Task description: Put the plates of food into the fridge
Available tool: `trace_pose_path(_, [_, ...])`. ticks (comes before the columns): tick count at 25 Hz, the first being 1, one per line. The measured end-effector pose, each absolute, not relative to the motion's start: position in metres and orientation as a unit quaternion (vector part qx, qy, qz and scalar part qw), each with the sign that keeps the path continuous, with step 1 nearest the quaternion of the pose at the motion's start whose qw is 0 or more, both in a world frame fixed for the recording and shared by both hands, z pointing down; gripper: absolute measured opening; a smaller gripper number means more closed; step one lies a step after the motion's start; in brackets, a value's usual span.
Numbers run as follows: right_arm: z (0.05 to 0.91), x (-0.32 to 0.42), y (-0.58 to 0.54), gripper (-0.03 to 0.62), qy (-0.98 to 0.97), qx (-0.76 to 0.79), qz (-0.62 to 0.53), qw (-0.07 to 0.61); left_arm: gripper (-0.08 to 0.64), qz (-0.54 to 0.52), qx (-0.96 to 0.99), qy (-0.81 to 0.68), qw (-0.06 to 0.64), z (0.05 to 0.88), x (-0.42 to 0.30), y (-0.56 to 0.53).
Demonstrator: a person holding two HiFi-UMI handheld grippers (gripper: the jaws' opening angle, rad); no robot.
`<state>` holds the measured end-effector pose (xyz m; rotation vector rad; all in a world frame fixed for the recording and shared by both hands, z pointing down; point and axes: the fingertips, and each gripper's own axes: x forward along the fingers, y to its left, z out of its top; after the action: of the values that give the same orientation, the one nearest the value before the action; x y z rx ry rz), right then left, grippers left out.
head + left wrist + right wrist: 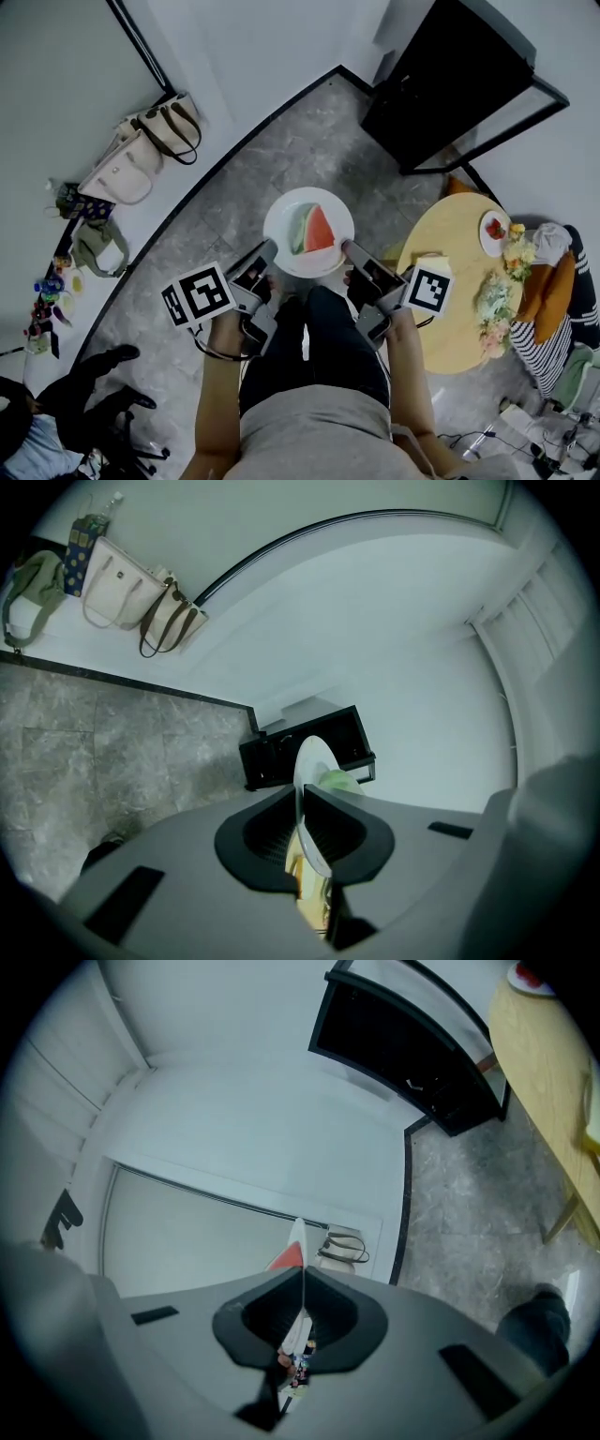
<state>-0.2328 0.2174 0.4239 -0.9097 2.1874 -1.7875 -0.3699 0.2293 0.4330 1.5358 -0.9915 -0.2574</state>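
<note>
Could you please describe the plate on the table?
Find the round wooden table at the head view's right. The plate lies near its far edge, by the flowers. Unlike the watermelon plate held mid-air, it holds small red fruit.

My plate (pixel 281 225) is plain white, and the watermelon slice (pixel 317 230) on it is red with a pale green rind. My left gripper (pixel 270 251) and right gripper (pixel 349 249) are grey with black jaw linings, and each carries a cube patterned in black-and-white squares. The floor (pixel 234 206) is grey, veined like marble. The fridge (pixel 450 75) is black. The round table (pixel 450 309) is pale yellow, and the second plate (pixel 491 246) is white with red food. The bags (pixel 117 173) are cream with dark straps.
</note>
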Motion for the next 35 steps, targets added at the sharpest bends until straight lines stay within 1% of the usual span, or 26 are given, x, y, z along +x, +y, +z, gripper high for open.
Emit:
trace_pose_path(8, [0.433,-0.233,0.155,0.018,0.722,-0.320,-0.606,0.095,0.031,-0.102,0.666,-0.417,0.610,0.439,-0.372,0.162])
trace_pose_path(21, [0.415,-0.227,-0.029,0.018,0.719,-0.332,-0.595,0.135,0.031,-0.075,0.693,-0.395,0.599,0.419,-0.365,-0.033])
trace_pose_path(25, [0.411,-0.214,-0.071,0.018,0.712,-0.351,-0.591,0.142,0.031,-0.068,0.698,-0.379,0.604,0.416,-0.353,-0.080])
trace_pose_path(35, [0.408,-0.172,-0.143,0.018,0.681,-0.409,-0.573,0.202,0.031,-0.021,0.724,-0.314,0.613,0.417,-0.305,-0.172])
